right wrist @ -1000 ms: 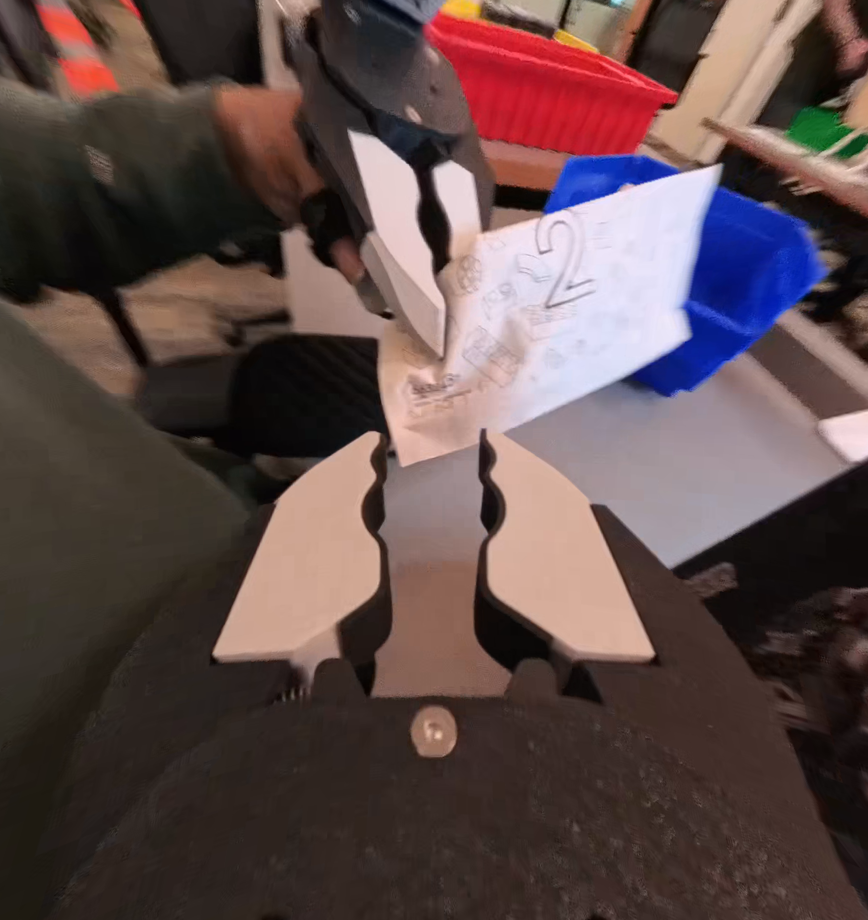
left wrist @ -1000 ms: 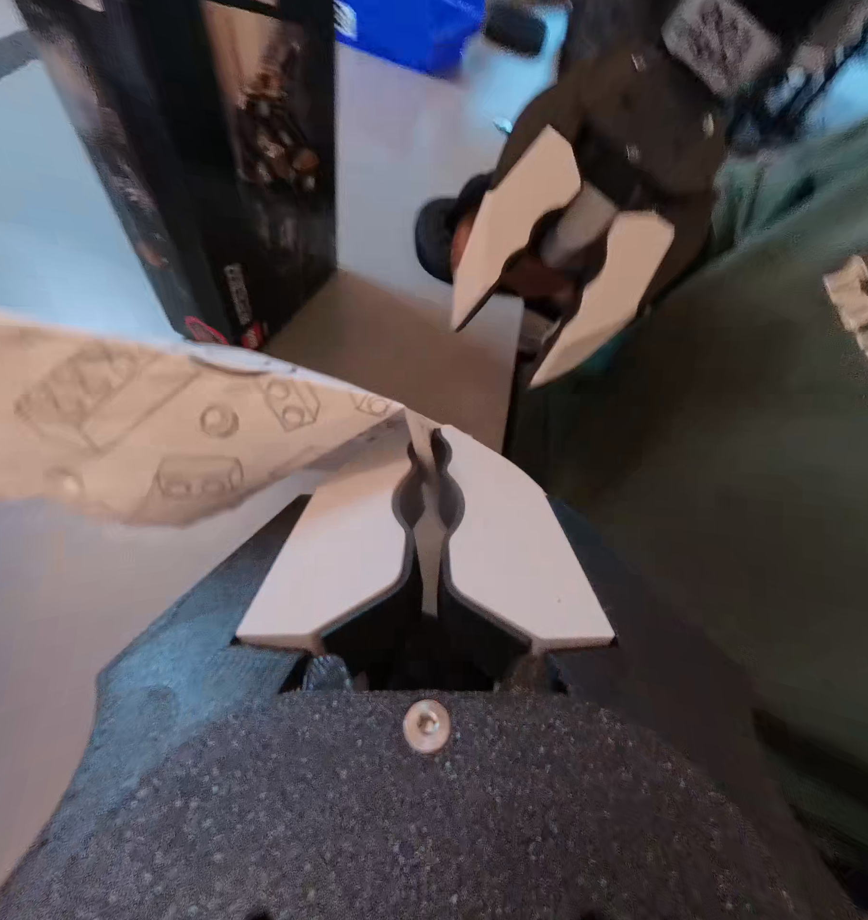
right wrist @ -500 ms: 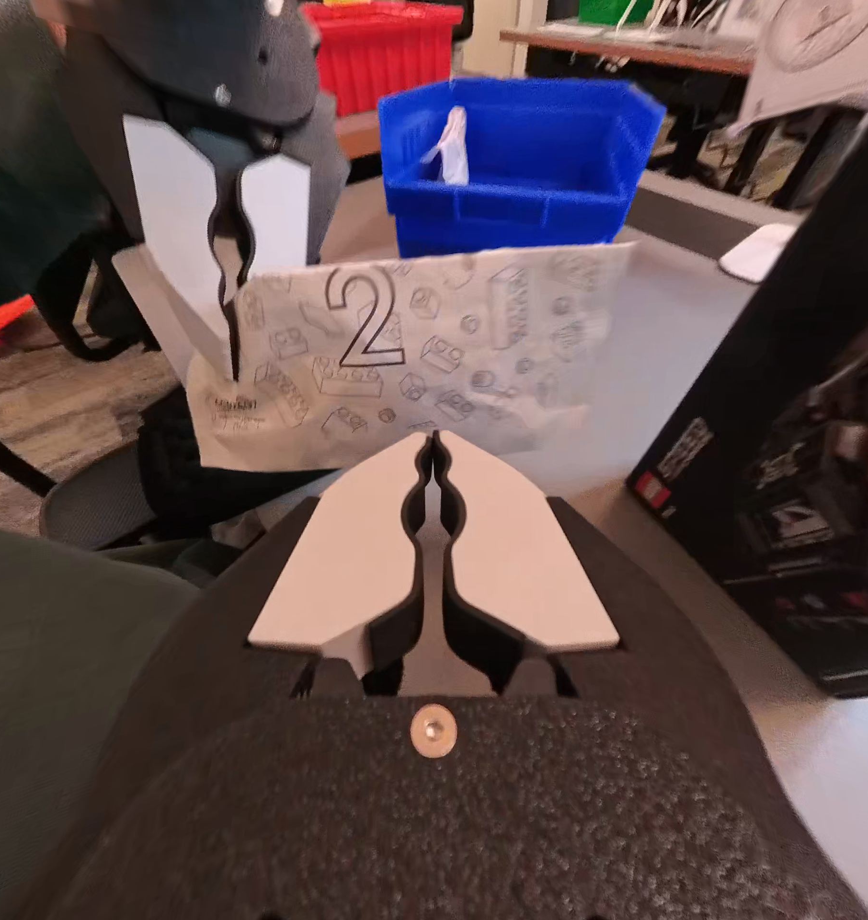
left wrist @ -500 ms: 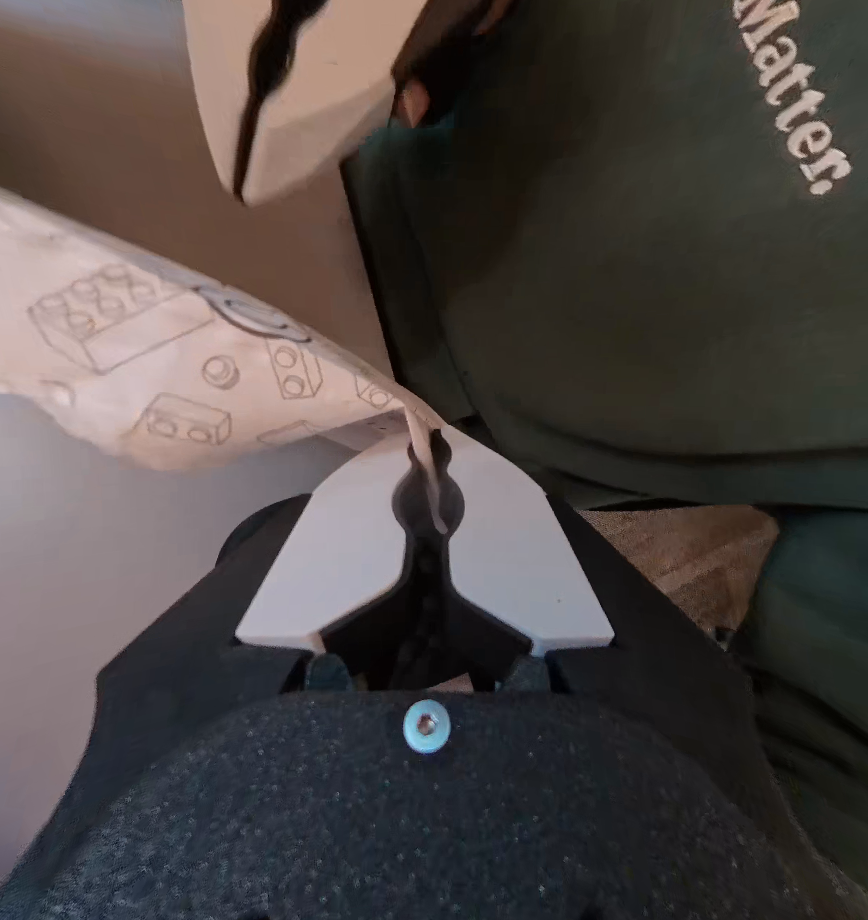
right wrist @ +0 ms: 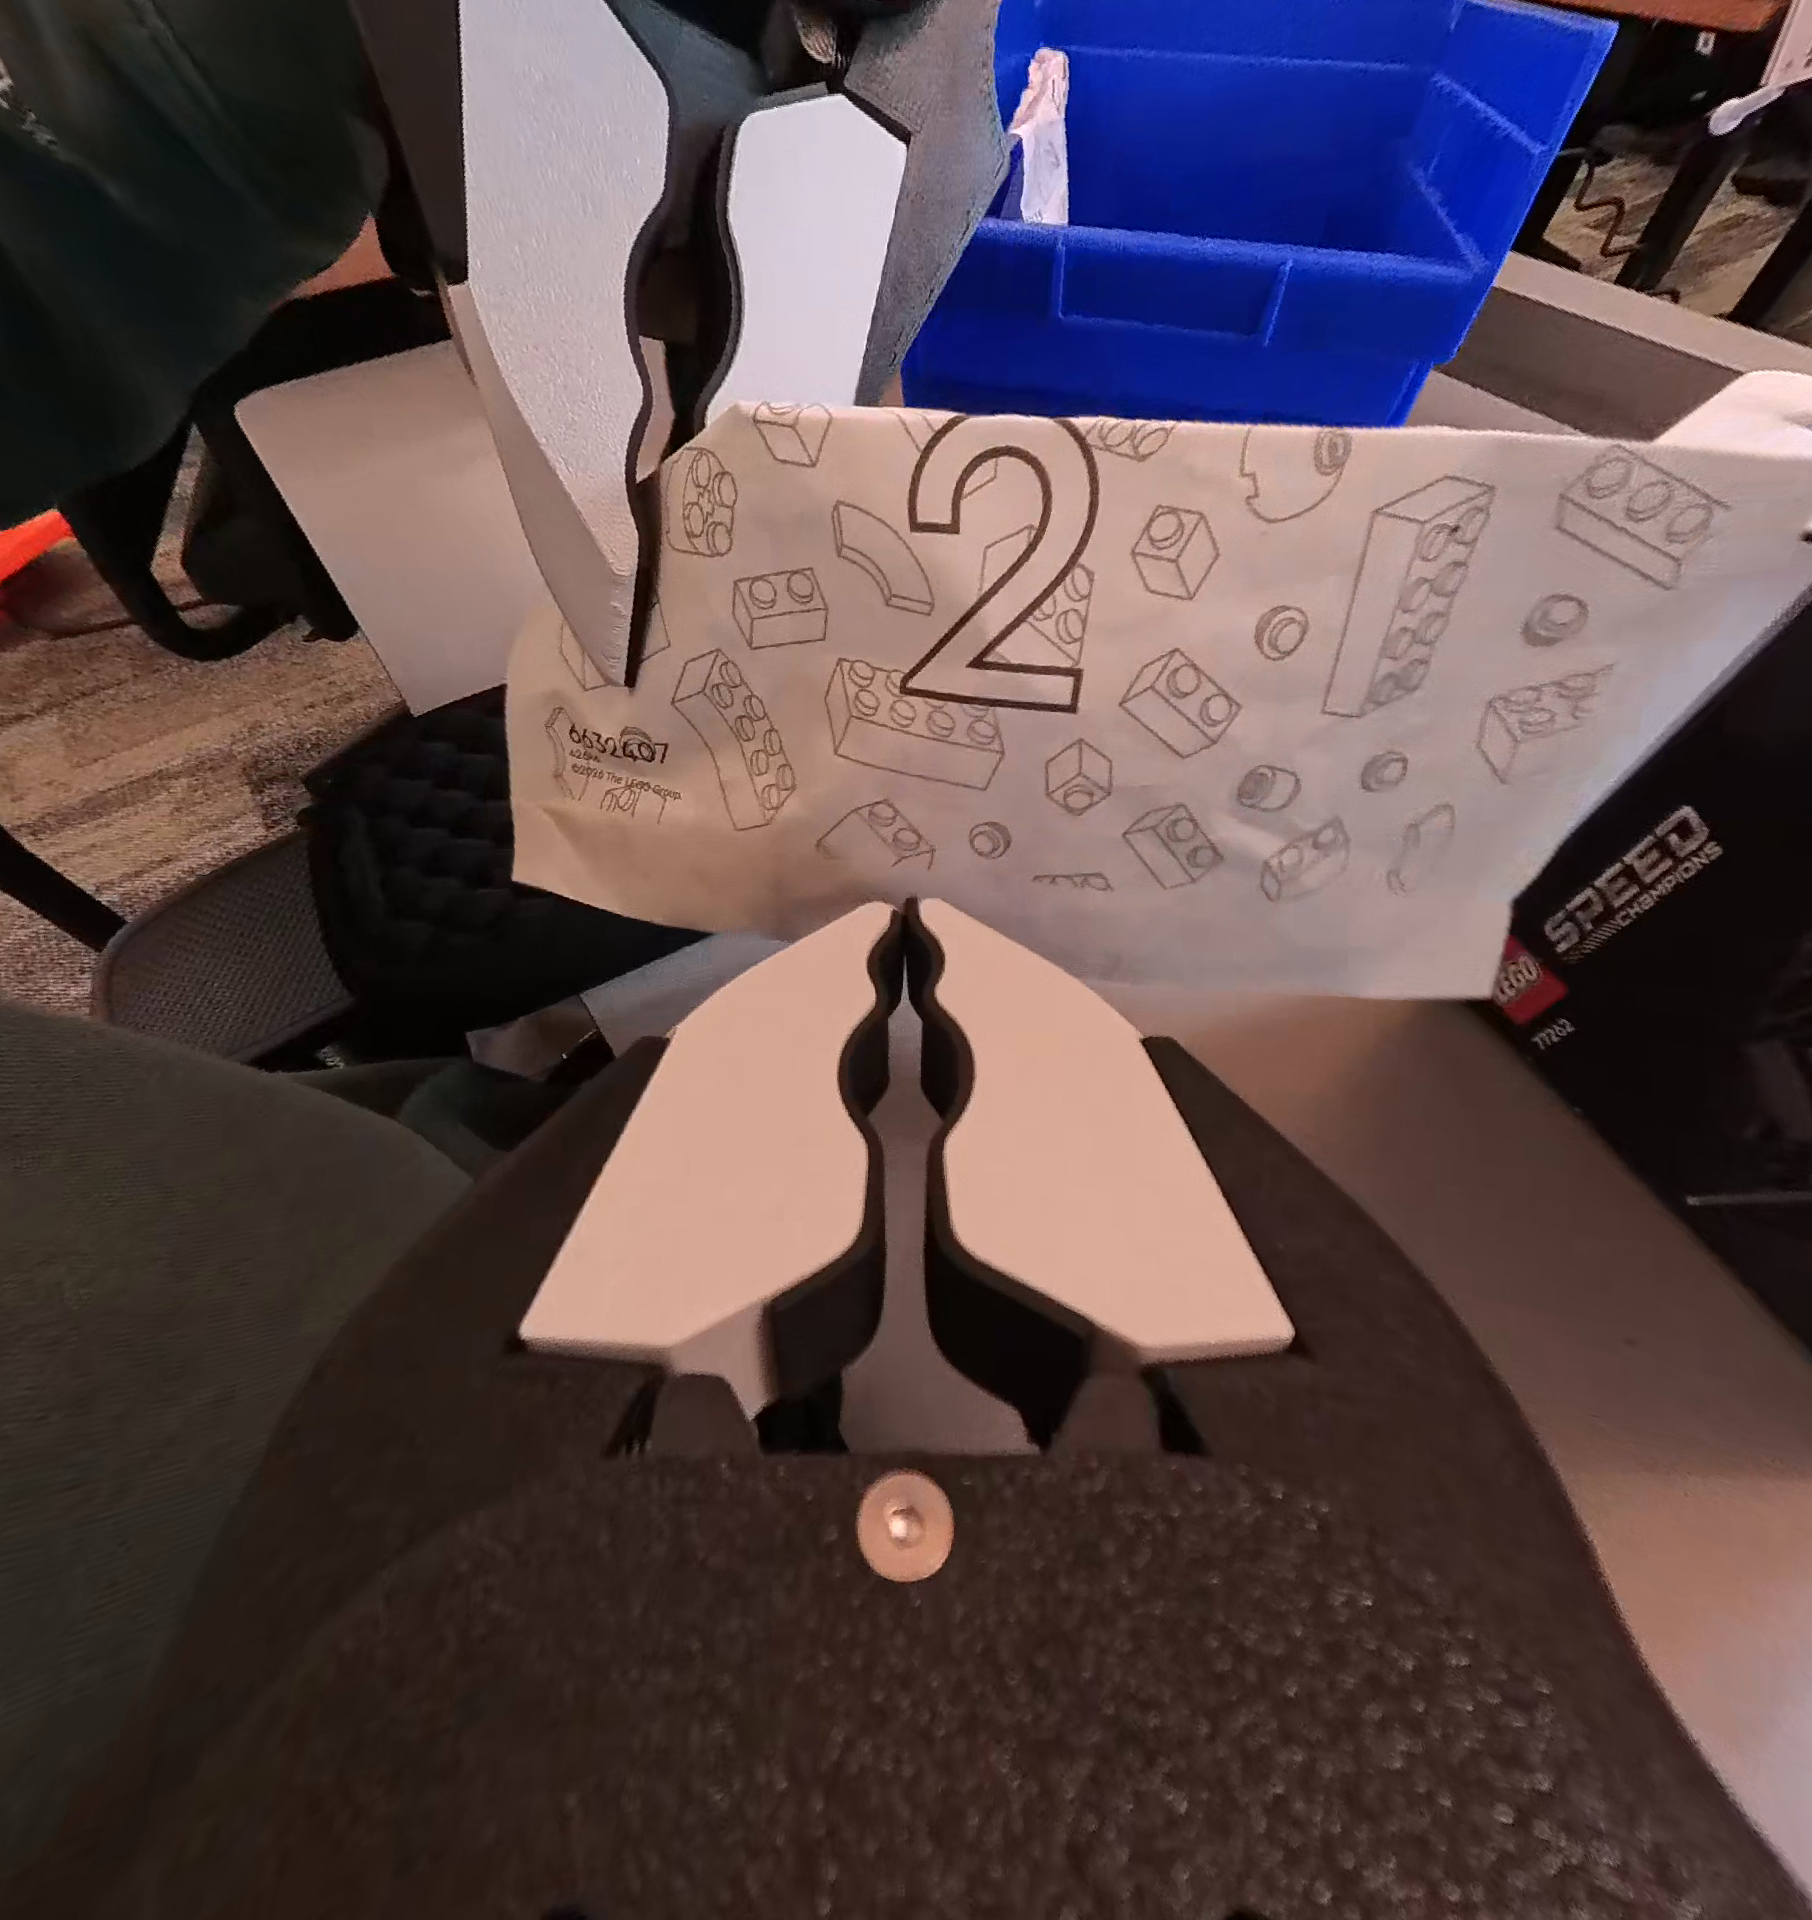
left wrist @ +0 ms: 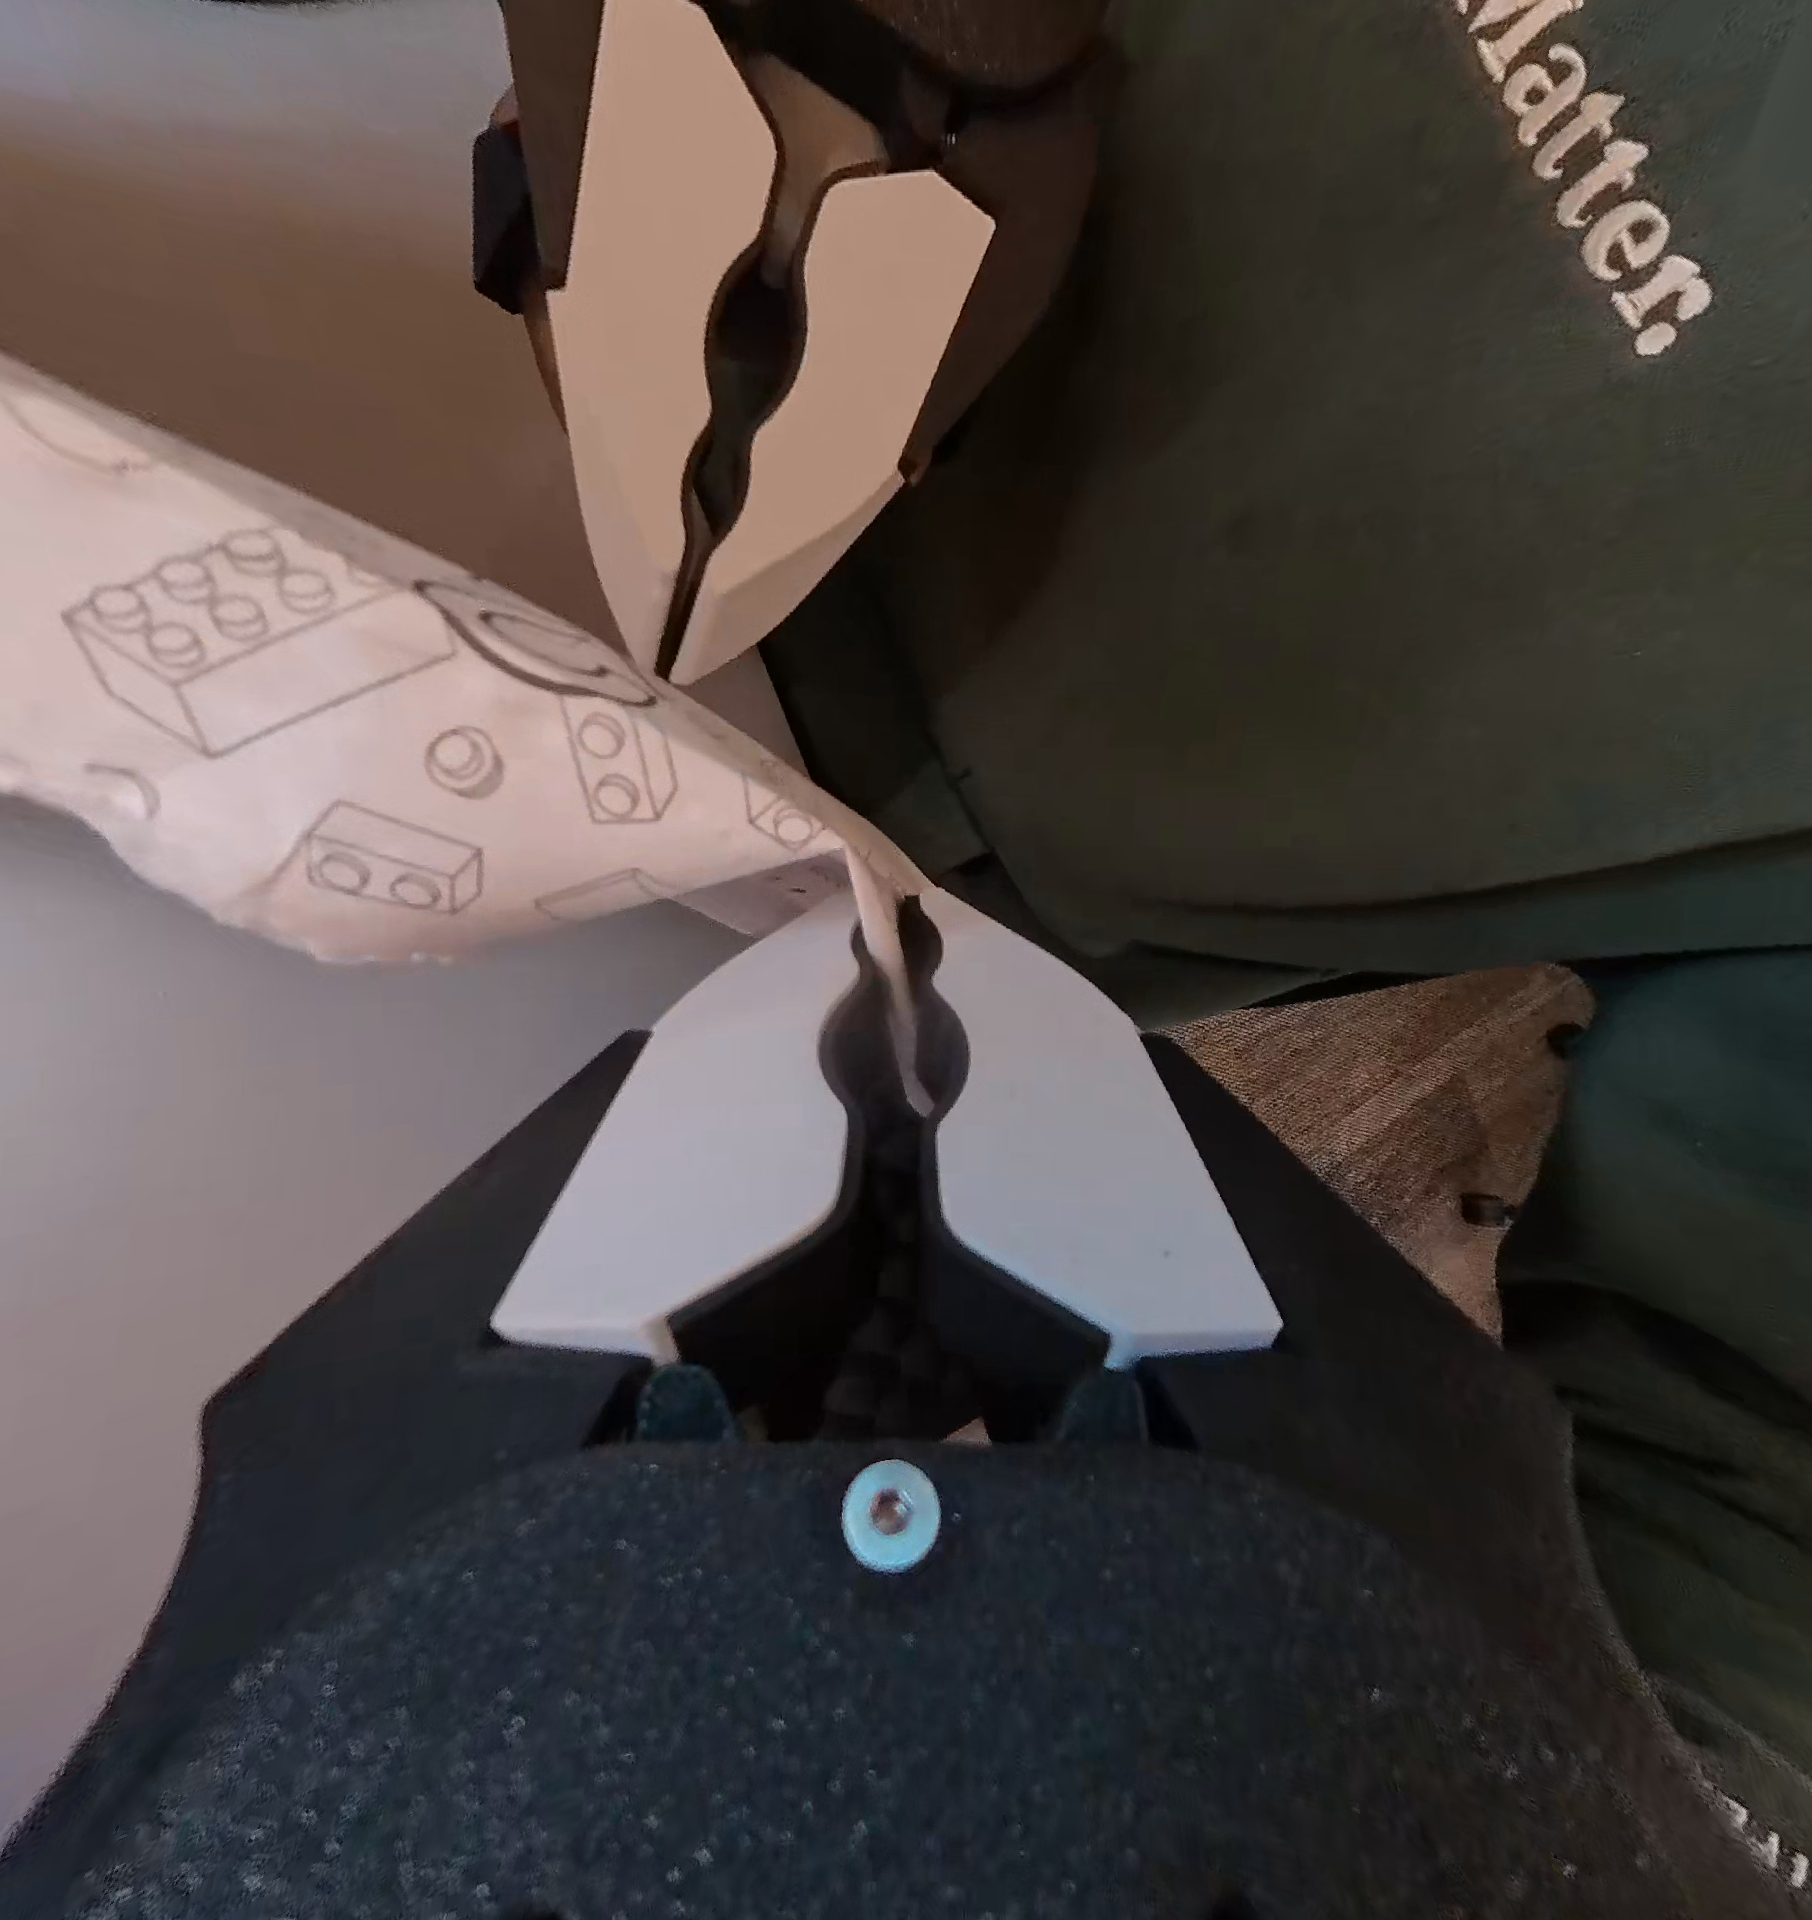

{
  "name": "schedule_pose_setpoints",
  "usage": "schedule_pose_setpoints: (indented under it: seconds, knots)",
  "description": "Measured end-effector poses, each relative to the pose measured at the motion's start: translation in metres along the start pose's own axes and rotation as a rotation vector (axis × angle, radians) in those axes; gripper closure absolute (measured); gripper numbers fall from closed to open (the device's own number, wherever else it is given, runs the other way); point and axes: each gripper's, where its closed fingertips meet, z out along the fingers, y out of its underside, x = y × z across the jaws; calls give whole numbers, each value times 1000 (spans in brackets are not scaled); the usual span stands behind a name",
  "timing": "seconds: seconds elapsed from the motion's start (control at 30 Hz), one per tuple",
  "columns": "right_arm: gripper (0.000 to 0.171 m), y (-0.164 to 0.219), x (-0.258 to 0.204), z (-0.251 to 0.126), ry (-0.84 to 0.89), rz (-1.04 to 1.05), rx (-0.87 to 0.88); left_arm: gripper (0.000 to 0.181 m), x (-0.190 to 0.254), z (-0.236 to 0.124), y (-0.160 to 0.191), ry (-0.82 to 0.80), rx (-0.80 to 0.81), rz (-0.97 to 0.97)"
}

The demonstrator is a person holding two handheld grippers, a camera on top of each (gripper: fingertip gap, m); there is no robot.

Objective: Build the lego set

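Observation:
A white paper bag [right wrist: 1193, 644] printed with brick drawings and a large numeral hangs in the air between my grippers. My left gripper [left wrist: 886, 914] is shut on one corner of the bag [left wrist: 289, 748]. In the right wrist view it [right wrist: 637, 644] comes down from above onto the bag's left corner. My right gripper [right wrist: 907, 914] is shut, with its tips at the bag's long edge. I cannot tell whether it pinches the paper. In the left wrist view it [left wrist: 673, 665] points down onto that edge.
A blue bin [right wrist: 1245, 208] holding a white scrap stands behind the bag. A black Lego box [right wrist: 1712, 987] stands at the right on the grey table [right wrist: 1401, 1143]. A person's dark green sweatshirt [left wrist: 1297, 623] is close by. A black chair [right wrist: 258, 935] is at the left. The gap from one gripper's tips to the other's is roughly 6 cm.
My right gripper went from open to shut and moved in to the bag's edge. My left gripper kept its hold and turned the bag toward the person's body.

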Motion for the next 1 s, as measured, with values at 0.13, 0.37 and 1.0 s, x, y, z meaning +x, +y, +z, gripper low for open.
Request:
schedule_pose_setpoints:
  seconds: [0.13,0.37,1.0]
  knots:
    - [171,0,3,-1,11,-4,4,180,0,0,1,18,-3,11]
    - [171,-13,8,-12,13,-63,90,179,-2,2,4,25,-29,20]
    - [108,-23,-16,-95,-647,-693,244,180,64,19,-29,214,-206,320]
